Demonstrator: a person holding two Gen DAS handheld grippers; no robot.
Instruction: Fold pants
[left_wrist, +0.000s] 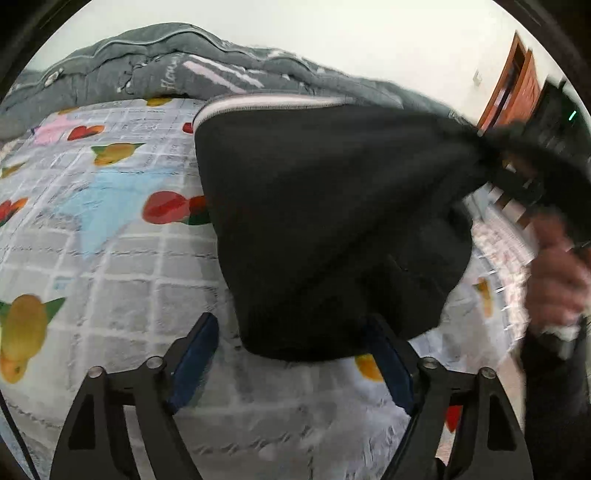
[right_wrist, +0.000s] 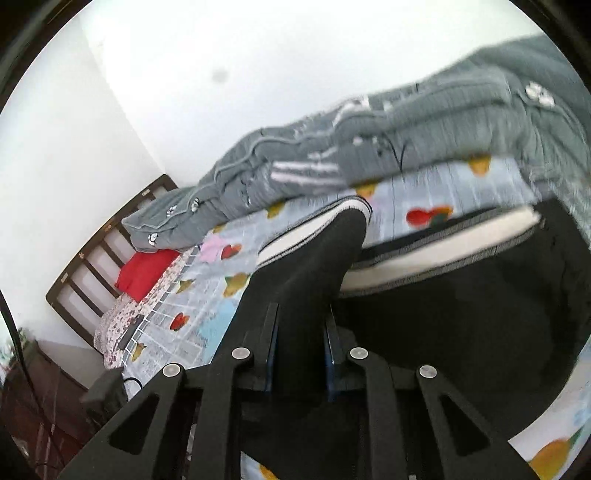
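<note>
Black knit pants with a white-and-grey striped waistband (left_wrist: 325, 221) fill the middle of the left wrist view, hanging bunched above the fruit-print patchwork bed sheet (left_wrist: 110, 240). That same view catches the right tongs (left_wrist: 517, 181) off to the upper right, blurry, with cloth pulled tight into them, plus the person's bare hand (left_wrist: 557, 273) wrapped round the handle below. You don't get any of that from the right wrist camera. What it gives instead is a dark wooden slatted headboard (right_wrist: 96, 258), a red pillow (right_wrist: 142, 275) and the floor beside the bed.

The left tongs (left_wrist: 291, 365) are spread wide with nothing between the blue pads; the lowest fold of the pants hangs just ahead of them, overlapping the right finger's tip. The right tongs (right_wrist: 300, 354) are drawn in narrow on a ridge of the black fabric, waistband (right_wrist: 321, 225) just beyond. A rumpled grey quilt (right_wrist: 406, 147) lies along the bed's far side.
</note>
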